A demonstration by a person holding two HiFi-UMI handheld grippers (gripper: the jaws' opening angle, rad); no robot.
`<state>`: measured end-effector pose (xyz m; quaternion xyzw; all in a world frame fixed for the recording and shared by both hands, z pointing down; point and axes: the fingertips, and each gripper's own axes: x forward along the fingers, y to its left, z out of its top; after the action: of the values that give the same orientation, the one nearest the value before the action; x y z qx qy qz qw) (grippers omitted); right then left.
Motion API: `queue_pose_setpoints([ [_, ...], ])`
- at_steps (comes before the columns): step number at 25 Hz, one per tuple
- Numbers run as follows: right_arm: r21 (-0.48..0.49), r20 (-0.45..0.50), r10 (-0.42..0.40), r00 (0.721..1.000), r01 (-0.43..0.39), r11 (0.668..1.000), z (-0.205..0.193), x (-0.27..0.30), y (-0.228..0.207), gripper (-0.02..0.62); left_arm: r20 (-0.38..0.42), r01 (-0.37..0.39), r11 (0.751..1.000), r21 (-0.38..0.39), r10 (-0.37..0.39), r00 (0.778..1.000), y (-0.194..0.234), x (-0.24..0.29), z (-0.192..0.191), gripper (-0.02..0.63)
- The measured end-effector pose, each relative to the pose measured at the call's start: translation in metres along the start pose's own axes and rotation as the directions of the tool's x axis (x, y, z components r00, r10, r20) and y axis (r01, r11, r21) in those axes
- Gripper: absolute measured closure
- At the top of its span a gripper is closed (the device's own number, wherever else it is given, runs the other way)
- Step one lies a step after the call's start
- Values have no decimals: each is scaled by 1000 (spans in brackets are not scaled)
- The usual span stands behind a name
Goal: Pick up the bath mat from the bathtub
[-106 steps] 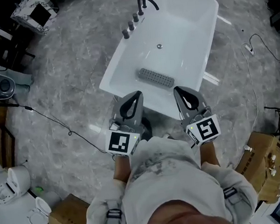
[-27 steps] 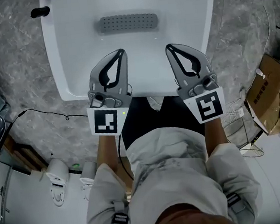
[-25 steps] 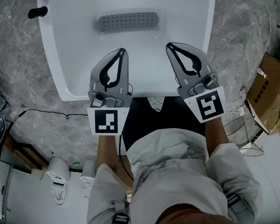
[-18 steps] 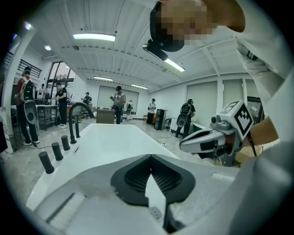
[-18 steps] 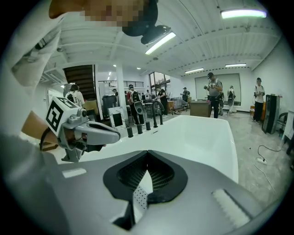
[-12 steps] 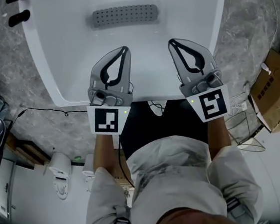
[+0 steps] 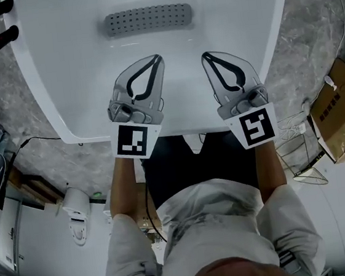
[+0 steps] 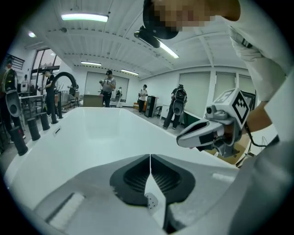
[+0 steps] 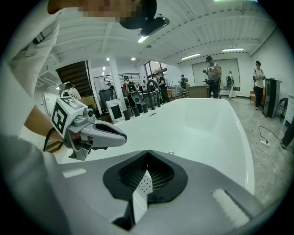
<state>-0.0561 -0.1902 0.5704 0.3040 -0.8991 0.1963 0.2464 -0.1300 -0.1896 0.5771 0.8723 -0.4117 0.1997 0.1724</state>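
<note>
free: bathtub [image 7: 71, 65] basin ahead to bath mat [image 7: 148, 19] | blocking: side walls; taps [image 7: 5, 37] far left

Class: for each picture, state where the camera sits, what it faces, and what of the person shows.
Head view: on the head, facing steeply down at bathtub and bath mat; forearms, torso, left gripper, right gripper show.
Left gripper view: on that gripper, facing along the bathtub; right gripper shows.
Right gripper view: likewise; left gripper shows.
Shared: the bathtub.

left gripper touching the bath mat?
Apart. Head view: a strip of bare white bathtub shows between the tip of the shut left gripper and the bath mat, which lies farther in.
</note>
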Motion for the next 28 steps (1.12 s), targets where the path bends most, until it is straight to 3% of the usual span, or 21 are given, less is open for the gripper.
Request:
queue_pose_setpoints([
  [6, 23, -46, 6, 999, -5, 1000, -26, 17, -3, 593, -24, 42, 999, 17, -42, 999, 2, 23, -24, 600],
  [12, 49, -78, 17, 997, -13, 999, -48, 32, -9, 593, -117, 77, 997, -8, -78, 990, 9, 53, -62, 572],
  [19, 64, -104, 24, 994, -17, 998, -69, 43, -18, 592, -168, 105, 994, -11, -105, 980, 14, 78, -95, 543],
  [28, 89, -135, 30, 990, -18, 996, -94, 59, -27, 592, -254, 142, 989, 51, -124, 959, 25, 107, -139, 508],
])
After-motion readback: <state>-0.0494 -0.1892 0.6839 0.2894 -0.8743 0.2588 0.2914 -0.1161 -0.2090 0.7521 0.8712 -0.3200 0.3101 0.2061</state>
